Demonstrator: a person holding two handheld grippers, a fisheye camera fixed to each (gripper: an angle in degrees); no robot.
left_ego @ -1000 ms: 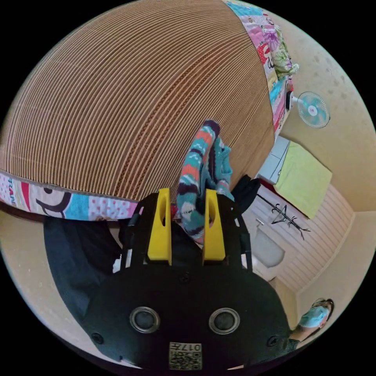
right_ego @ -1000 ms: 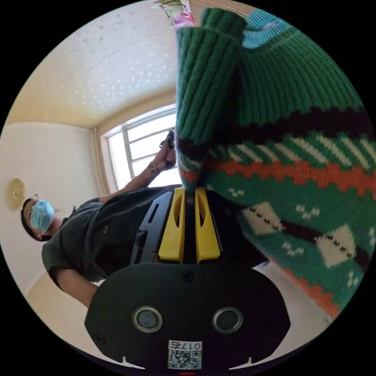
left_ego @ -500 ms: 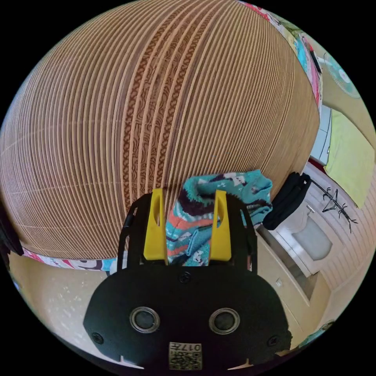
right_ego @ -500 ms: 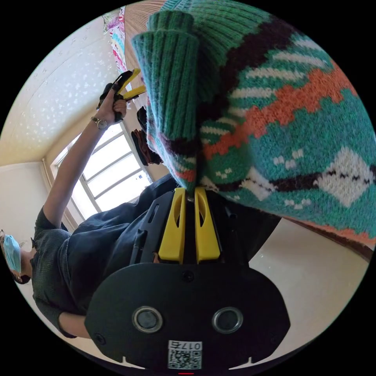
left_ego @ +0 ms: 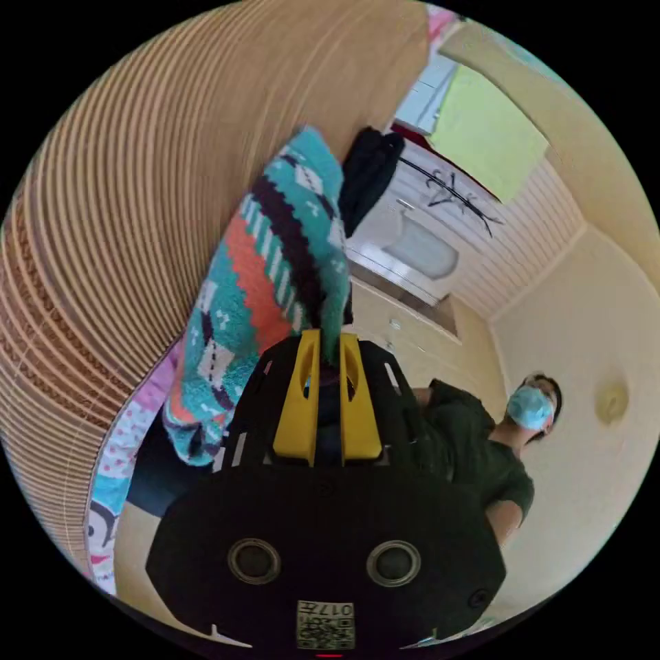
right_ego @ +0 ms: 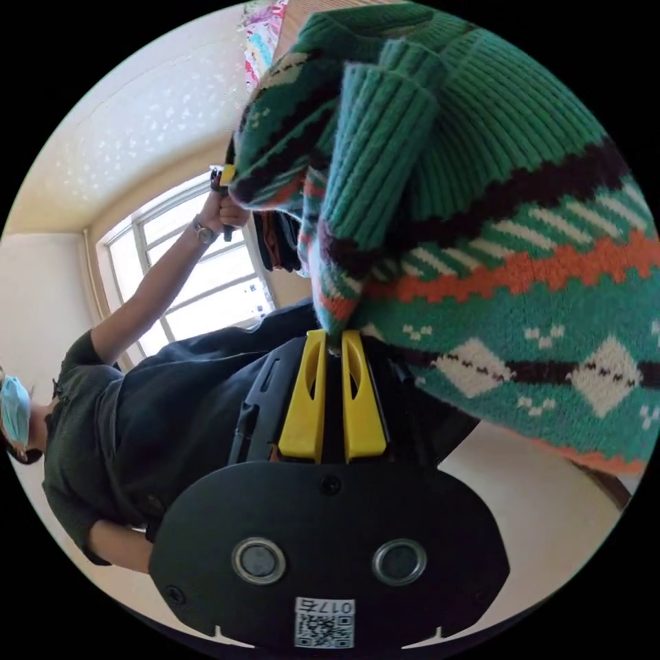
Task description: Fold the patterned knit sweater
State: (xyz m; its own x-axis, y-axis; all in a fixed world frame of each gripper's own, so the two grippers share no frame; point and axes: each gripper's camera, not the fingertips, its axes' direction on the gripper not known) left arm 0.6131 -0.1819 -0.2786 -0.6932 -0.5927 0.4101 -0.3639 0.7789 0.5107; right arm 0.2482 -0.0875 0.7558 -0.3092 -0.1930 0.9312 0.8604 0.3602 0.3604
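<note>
Sweater (left_ego: 268,275): held lifted off the striped mat (left_ego: 124,227), hanging between the two grippers.
Left gripper (left_ego: 327,344): jaws nearly closed, knit pinched between them.
Right gripper (right_ego: 333,340): jaws pressed together on a patterned edge beside the ribbed hem.
Key relation: knit lies beyond both jaw tips.
Change: half a second ago the left jaws stood wide; now they are closed on the knit.

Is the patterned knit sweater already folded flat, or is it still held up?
Held up: the green patterned knit sweater hangs bunched from both tools, left and right.
</note>
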